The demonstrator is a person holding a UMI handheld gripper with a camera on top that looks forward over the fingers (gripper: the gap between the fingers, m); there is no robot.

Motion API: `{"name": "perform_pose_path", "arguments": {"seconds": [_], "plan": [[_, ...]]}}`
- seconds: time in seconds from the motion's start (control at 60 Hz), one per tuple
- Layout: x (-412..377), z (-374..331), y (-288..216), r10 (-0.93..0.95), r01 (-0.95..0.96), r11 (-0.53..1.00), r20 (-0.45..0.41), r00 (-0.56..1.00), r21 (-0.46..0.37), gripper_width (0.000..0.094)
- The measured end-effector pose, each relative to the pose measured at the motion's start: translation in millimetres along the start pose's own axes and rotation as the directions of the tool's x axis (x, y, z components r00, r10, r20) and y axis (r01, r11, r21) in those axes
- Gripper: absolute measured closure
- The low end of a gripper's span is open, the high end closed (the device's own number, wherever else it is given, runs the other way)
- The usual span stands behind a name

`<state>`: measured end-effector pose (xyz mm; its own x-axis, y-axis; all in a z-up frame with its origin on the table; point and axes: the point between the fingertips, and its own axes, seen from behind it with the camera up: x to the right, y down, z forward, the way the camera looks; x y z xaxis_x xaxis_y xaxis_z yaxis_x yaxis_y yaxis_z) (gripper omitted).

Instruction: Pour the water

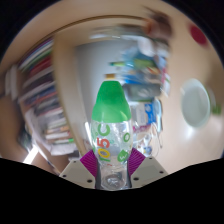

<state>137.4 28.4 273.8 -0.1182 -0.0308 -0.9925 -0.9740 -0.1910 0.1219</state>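
A clear plastic bottle (pixel 110 125) with a green top part and a label with coloured letters stands upright between my fingers. My gripper (pixel 113 158) is shut on the bottle, with the purple pads (pixel 90 157) pressing on both sides of its lower body. The bottle's clear base (pixel 113 178) shows just above the gripper's body. The bottle is held up off any surface, and the room behind it is blurred. I see no cup or other vessel for water near the bottle.
A bookshelf with several books (pixel 40 95) fills the wall to the left. A table with assorted cluttered objects (pixel 150 75) lies beyond the bottle. A pale round plate-like thing (pixel 196 100) sits to the right, and a small red object (pixel 197 35) above it.
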Motion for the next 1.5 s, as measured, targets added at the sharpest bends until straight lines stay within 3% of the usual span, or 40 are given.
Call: {"name": "perform_pose_path", "arguments": {"seconds": [0.067, 0.117, 0.167, 0.233, 0.35, 0.433, 0.533, 0.65, 0.817, 1.017, 1.117, 1.167, 1.233, 1.5], "plan": [[-45, -12, -27, -0.328, 0.327, 0.944, -0.005, 0.945, 0.046, 0.0584], [-75, -25, -63, -0.567, 0.567, 0.816, -0.037, 0.823, 0.117, 0.0581], [-107, -39, -106, -0.748, 0.755, 0.627, -0.122, 0.653, 0.195, 0.0582], [-129, -64, -153, -0.838, 0.889, 0.396, -0.305, 0.453, 0.231, 0.0579], [-102, -103, -249, -0.824, 0.984, 0.101, -0.541, 0.166, 0.148, 0.0555], [-37, -124, -306, -0.783, 0.999, -0.034, -0.623, -0.002, 0.039, 0.0519], [40, -121, -324, -0.778, 0.995, -0.007, -0.624, -0.071, -0.104, 0.0462], [110, -119, -327, -0.801, 0.987, 0.044, -0.596, -0.06, -0.158, 0.0449], [152, -128, -334, -0.773, 0.97, -0.028, -0.61, -0.175, -0.243, 0.044], [148, -137, -338, -0.745, 0.988, 0.006, -0.66, -0.098, -0.153, 0.0443], [152, -142, -336, -0.744, 0.984, 0.045, -0.662, -0.084, -0.175, 0.0392], [163, -148, -334, -0.734, 0.969, 0.111, -0.676, -0.07, -0.22, 0.0291], [170, -161, -325, -0.723, 0.955, 0.179, -0.69, -0.036, -0.236, 0.007], [156, -251, -223, -0.724, 0.937, 0.215, -0.689, -0.036, -0.274, 0.0094]]}}
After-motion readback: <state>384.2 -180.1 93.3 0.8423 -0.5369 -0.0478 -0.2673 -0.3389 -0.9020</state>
